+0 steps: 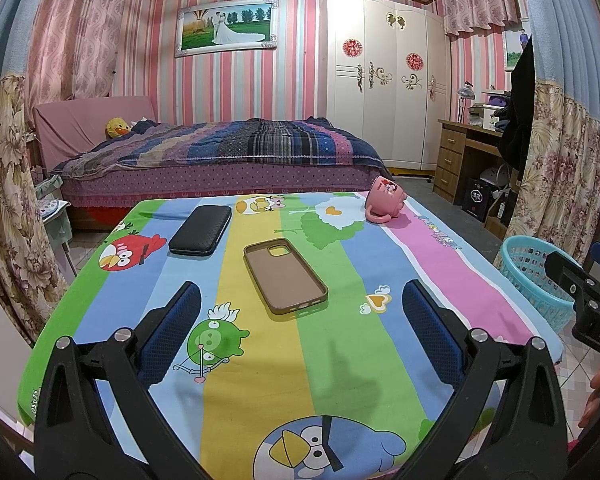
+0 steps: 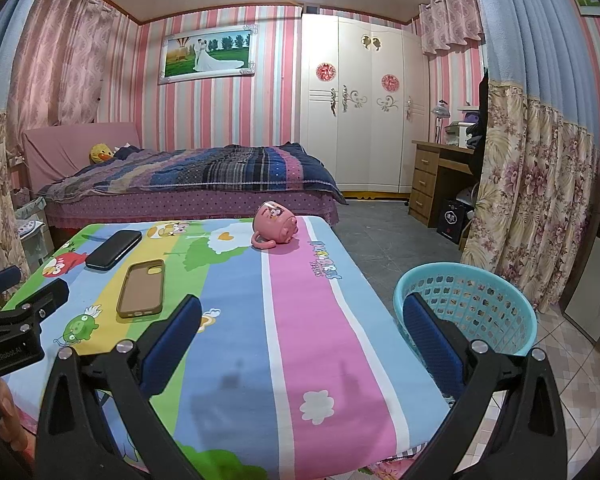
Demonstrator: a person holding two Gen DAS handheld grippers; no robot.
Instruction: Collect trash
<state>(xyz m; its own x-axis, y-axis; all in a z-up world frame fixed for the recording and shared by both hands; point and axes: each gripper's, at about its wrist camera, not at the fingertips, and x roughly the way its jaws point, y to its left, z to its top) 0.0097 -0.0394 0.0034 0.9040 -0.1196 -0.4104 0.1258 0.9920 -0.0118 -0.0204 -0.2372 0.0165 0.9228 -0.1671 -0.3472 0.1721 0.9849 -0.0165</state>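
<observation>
The left gripper (image 1: 300,312) was observed above the near part of the worktop (image 1: 340,360), its two blue-padded fingers spread wide apart with nothing held between them. The right gripper (image 2: 300,324) was likewise found with fingers wide apart and nothing held, positioned over the right near corner of the worktop, its right finger seen in front of the basket (image 2: 496,280). The worktop was covered by a striped cartoon cloth (image 1: 440,264). A brown phone case (image 1: 285,276) was recorded lying flat, hollow side up, near the middle of the cloth, just beyond the left gripper. A black case (image 1: 201,230) was noted flat to the left of it and farther back, apart from it. A pink mug (image 1: 385,199) was seen lying on its side at the far right part of the worktop, handle toward the camera. The turquoise basket stood on the floor just beside the right edge of the worktop; whether anything lay inside could not be determined. A bed (image 1: 228,152) was recorded behind the worktop.
</observation>
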